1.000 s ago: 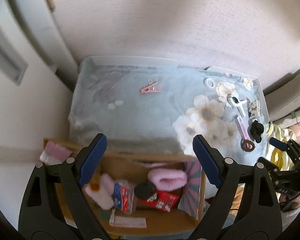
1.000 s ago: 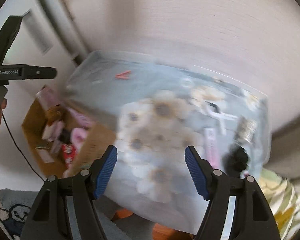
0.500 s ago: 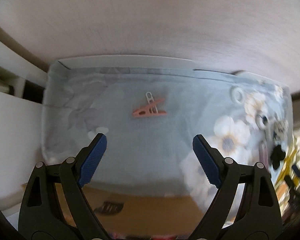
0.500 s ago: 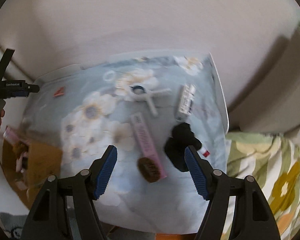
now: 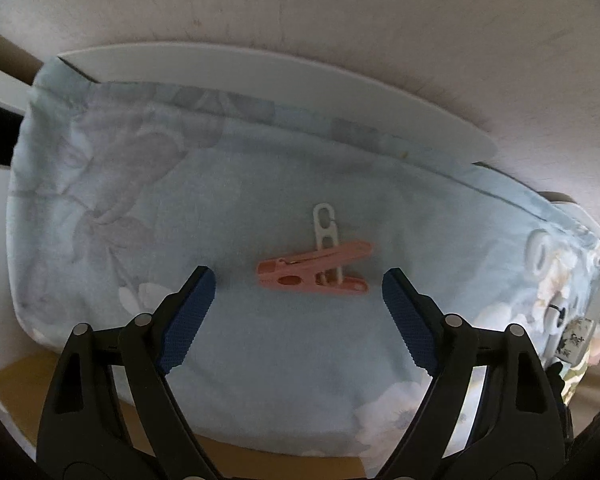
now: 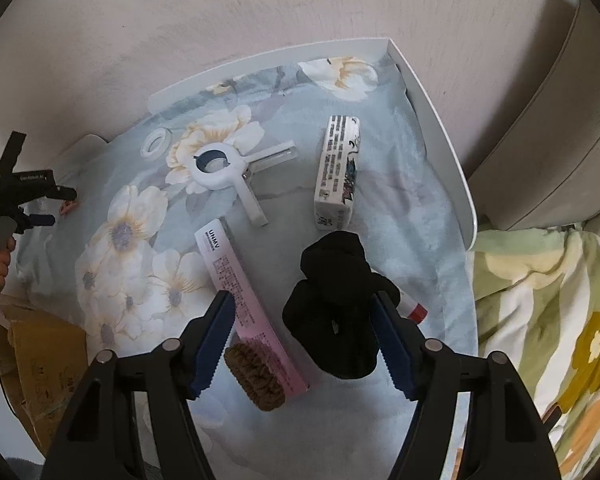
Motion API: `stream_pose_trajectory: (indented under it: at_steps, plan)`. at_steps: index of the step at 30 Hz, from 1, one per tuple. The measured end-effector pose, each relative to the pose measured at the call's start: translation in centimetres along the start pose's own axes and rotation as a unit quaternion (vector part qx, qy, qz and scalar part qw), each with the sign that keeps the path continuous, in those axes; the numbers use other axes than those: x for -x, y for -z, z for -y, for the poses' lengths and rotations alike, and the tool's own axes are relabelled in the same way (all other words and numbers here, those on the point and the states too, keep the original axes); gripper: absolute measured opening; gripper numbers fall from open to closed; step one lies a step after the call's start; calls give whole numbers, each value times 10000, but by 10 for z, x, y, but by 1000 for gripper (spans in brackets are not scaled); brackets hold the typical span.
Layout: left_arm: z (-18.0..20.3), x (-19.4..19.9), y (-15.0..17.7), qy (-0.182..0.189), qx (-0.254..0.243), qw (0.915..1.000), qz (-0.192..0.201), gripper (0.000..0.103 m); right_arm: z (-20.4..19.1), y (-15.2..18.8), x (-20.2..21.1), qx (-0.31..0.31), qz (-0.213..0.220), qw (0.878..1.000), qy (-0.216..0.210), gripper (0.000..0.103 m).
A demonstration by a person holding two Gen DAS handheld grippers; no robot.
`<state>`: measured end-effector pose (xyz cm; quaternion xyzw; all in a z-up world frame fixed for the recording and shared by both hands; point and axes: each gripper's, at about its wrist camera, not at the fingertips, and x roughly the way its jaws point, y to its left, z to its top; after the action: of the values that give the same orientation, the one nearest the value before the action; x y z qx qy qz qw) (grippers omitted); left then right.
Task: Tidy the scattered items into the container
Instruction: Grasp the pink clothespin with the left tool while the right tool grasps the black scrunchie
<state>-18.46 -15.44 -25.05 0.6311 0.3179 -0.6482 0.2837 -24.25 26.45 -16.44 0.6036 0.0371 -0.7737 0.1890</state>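
Left wrist view: pink clothespin (image 5: 314,273) lies at frame centre on the pale blue floral cloth (image 5: 140,208) covering the tabletop, a small white plastic hook (image 5: 325,232) threaded through it and pointing toward the top of the frame. Long axis of the pin runs left to right across the picture, in line with the gap between the fingers. Pin sits just above the tips, centred between them, touching neither. Left gripper (image 5: 298,292) wide, fingers closing, nothing between the pads yet. Judgement: a pinch along this line would catch the pin end to end; a wrist roll would take it across its narrow body instead.

Right wrist view: right gripper (image 6: 303,330) about half spread, fingers closing. Black fabric bundle (image 6: 336,316) lies between the tips, hard against the right-hand finger (image 6: 388,344); cannot tell if that pad touches it. Left-hand finger overlaps the pink flat box (image 6: 244,300), which runs diagonally from centre to lower centre with a brown scrunchie (image 6: 256,372) on its lower end. Red-and-white tube (image 6: 414,310) peeks out just right of the bundle.

Left hand is the nearer one for the pin, right hand for the bundle. Cardboard container (image 6: 40,352) at lower left edge of the right view, well apart from both.
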Motion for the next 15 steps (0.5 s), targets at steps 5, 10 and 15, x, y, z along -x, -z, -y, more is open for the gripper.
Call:
stream_pose_trajectory:
  at_steps: [5, 10, 15]
  plan:
    - [-1, 2, -1, -69, 132, 9997, 175, 78, 5, -3, -8, -81, -52, 9999, -80, 53]
    - [5, 6, 4, -275, 1, 9989, 371, 53, 7, -3, -18, -120, -155, 9998, -58, 30]
    - [10, 10, 9, -315, -153, 9982, 478, 41, 10, -1, -18, -163, -94, 9998, -32, 15]
